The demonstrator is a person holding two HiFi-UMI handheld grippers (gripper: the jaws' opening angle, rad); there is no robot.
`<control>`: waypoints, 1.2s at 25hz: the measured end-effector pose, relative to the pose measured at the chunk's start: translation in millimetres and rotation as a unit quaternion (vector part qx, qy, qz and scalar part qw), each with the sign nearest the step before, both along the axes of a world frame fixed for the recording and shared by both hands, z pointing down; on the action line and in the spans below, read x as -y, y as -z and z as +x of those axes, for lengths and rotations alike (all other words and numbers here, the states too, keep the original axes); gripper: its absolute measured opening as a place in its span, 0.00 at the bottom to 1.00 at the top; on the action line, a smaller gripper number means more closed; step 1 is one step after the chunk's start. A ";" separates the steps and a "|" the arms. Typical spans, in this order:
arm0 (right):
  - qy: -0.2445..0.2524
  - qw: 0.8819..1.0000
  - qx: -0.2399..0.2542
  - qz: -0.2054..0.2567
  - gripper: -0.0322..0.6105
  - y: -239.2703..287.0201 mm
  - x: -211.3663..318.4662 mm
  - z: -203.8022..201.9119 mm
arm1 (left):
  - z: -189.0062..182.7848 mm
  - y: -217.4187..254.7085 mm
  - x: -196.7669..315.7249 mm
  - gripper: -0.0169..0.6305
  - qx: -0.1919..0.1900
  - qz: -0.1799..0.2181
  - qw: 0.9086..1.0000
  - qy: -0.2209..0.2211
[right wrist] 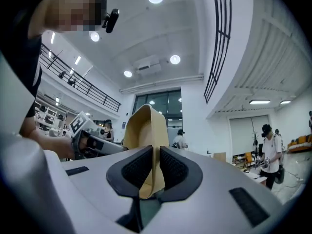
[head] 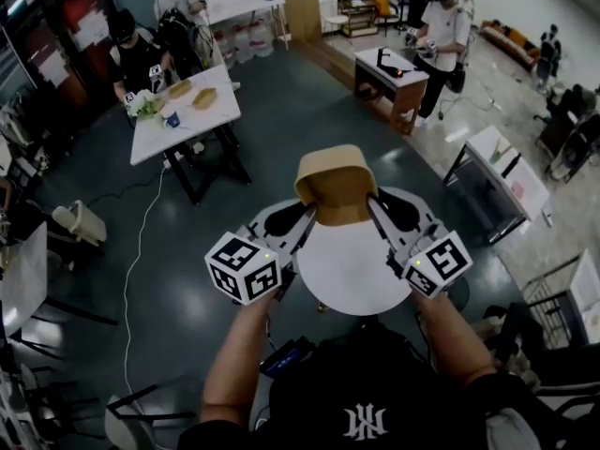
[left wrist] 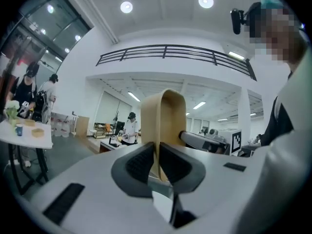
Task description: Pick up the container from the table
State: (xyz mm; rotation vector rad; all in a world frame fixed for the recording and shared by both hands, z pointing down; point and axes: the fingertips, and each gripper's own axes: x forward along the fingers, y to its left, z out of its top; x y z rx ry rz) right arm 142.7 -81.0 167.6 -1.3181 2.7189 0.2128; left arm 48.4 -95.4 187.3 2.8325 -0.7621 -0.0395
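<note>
A small round white table (head: pixel 352 270) stands directly beneath both grippers, on the dark grey floor (head: pixel 281 111) of a large open hall. The left gripper (head: pixel 302 221) and right gripper (head: pixel 377 212) are each clamped on a side wall of a tan container (head: pixel 336 187), held up between them over the table. Beyond the left gripper is a white work table (head: pixel 183 120) with people beside it. Beyond the right gripper a person (head: pixel 445 31) stands at another desk (head: pixel 389 71). A cable (head: pixel 141 251) trails across the floor on the left gripper's outer side.
</note>
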 end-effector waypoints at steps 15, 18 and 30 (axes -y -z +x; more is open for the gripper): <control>-0.021 0.997 0.024 0.073 0.16 55.8 -83.5 28.8 | 29.5 60.5 -71.3 0.08 -0.014 0.099 0.995 -0.008; -0.015 0.996 0.033 0.078 0.16 60.4 -93.2 36.7 | 36.6 68.2 -82.1 0.08 -0.009 0.104 0.995 -0.002; 0.004 0.997 0.069 0.045 0.16 51.8 -158.0 80.3 | 76.7 60.3 -150.6 0.08 0.013 0.075 0.997 0.005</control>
